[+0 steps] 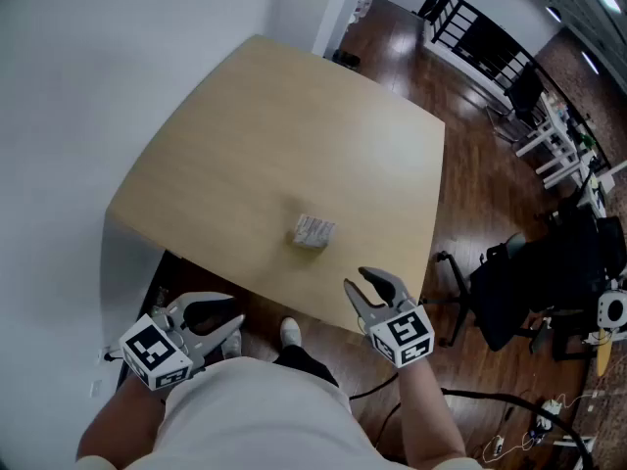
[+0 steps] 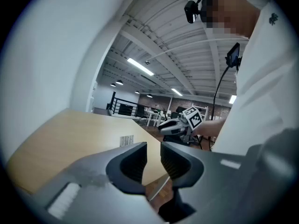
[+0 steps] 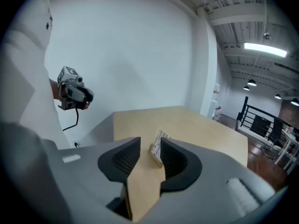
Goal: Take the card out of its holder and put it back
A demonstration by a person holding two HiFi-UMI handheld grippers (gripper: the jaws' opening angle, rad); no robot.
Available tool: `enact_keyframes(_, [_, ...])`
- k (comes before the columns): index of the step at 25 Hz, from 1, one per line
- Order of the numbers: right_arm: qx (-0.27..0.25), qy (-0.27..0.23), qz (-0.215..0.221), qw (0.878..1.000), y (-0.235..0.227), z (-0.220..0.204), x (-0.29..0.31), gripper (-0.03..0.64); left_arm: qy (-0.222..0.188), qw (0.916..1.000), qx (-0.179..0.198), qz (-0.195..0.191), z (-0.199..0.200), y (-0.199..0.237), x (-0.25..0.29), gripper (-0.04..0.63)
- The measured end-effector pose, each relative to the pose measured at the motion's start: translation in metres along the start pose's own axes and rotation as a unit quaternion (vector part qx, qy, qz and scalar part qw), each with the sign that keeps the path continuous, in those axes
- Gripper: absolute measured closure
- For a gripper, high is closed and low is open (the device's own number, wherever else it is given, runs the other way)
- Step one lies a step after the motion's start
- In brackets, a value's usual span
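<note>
A small wooden holder with a white printed card point(image 1: 313, 231) upright in it stands on the light wood table point(image 1: 294, 135), a little back from the near edge. Both grippers hang off that edge, close to the person's body. My left gripper point(image 1: 235, 313) is at the lower left, open with nothing between its jaws point(image 2: 153, 155); its view shows the card point(image 2: 126, 140) far off on the table. My right gripper point(image 1: 361, 282) is open and empty by the near right corner point(image 3: 148, 148), pointing at the card and holder point(image 3: 157, 149), which lie well beyond its fingertips.
A white wall runs along the table's left and far sides. Dark wood floor lies to the right, with a black office chair point(image 1: 514, 282) and cables point(image 1: 529, 429). White desks and a black railing point(image 1: 480, 37) stand farther back. The person's shoe point(image 1: 290, 332) is under the near edge.
</note>
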State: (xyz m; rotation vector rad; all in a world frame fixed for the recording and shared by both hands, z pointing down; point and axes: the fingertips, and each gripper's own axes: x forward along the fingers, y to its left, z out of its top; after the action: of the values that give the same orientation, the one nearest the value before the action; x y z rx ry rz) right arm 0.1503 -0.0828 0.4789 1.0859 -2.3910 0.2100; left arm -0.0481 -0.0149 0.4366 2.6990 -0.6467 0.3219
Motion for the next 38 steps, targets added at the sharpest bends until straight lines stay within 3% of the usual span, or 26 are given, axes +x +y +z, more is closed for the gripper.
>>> enact_keyframes(10, [-0.032, 0.032, 0.084, 0.995, -0.074, -0.015, 0.09, 0.476, -0.026, 0.9979, -0.038, 0.045, 0.028, 0.004, 0.029, 0.499])
enact_keyframes(23, [-0.036, 0.066, 0.206, 0.976, -0.077, -0.043, 0.148, 0.476, -0.03, 0.9922, -0.068, 0.1, 0.026, 0.006, 0.039, 0.499])
enact_keyframes(33, [-0.031, 0.061, 0.23, 0.971, -0.071, -0.045, 0.153, 0.571, -0.026, 0.9907, -0.071, 0.113, 0.024, 0.012, 0.042, 0.499])
enact_keyframes(38, [-0.036, 0.059, 0.237, 0.969, -0.068, -0.046, 0.152, 0.58, -0.025, 0.9906, -0.071, 0.114, 0.022, 0.014, 0.042, 0.5])
